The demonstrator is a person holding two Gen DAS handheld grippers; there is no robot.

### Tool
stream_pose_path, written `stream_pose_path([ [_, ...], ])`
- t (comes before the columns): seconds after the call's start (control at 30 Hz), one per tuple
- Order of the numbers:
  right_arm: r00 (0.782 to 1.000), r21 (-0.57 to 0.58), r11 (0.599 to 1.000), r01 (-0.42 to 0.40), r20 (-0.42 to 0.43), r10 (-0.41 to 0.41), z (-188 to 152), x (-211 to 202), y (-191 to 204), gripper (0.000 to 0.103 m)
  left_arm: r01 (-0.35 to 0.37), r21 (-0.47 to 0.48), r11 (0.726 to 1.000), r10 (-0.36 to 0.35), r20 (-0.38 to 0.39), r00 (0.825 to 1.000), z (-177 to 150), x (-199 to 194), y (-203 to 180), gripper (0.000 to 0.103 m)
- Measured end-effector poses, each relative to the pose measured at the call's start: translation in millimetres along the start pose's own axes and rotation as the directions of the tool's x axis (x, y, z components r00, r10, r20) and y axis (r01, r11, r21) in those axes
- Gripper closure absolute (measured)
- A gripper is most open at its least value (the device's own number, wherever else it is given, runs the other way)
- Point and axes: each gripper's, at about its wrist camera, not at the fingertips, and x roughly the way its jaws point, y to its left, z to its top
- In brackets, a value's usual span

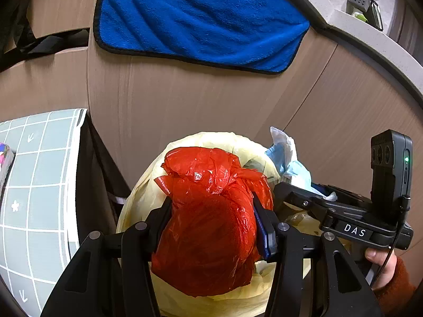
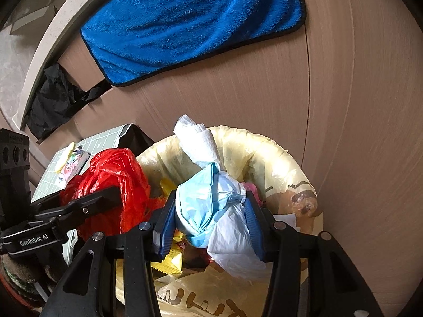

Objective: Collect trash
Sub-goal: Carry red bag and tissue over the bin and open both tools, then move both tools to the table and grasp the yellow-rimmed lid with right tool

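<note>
Two grippers are working over one trash bin (image 2: 288,155), which is wearing one pale yellow liner. One red bag (image 1: 208,219) is sitting between the fingers of the left gripper (image 1: 211,224), and one knotted white-and-blue bag (image 2: 214,206) is sitting between those of the right gripper (image 2: 208,224). One blue towel (image 1: 201,18) is hanging on the cabinet front behind, one black cloth (image 2: 55,100) is dangling beside it, and one gridded mat (image 1: 37,185) is lying to the side.
</note>
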Motion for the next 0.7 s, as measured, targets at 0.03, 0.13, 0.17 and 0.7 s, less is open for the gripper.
stream_pose_path([
  [0.03, 1.000, 0.000, 1.000, -0.003, 0.003, 0.003, 0, -1, 0, 0.057, 0.007, -0.002, 1.000, -0.007, -0.001, 1.000, 1, 0, 0, 0.051],
  [0.13, 1.000, 0.000, 1.000, -0.013, 0.017, 0.013, 0, -6, -1, 0.054, 0.049, -0.034, 0.998, -0.049, -0.001, 0.999, 6, -3, 4, 0.041],
  [0.17, 1.000, -0.002, 1.000, -0.013, 0.024, 0.013, 1, -8, 0, 0.050, 0.061, -0.044, 0.997, -0.061, 0.001, 0.998, 7, -4, 4, 0.036],
  [0.7, 0.989, -0.039, 0.999, 0.029, 0.147, -0.022, 7, -57, 19, 0.047, -0.117, -0.082, 0.990, 0.132, 0.207, 0.969, 21, -102, 45, 0.030],
])
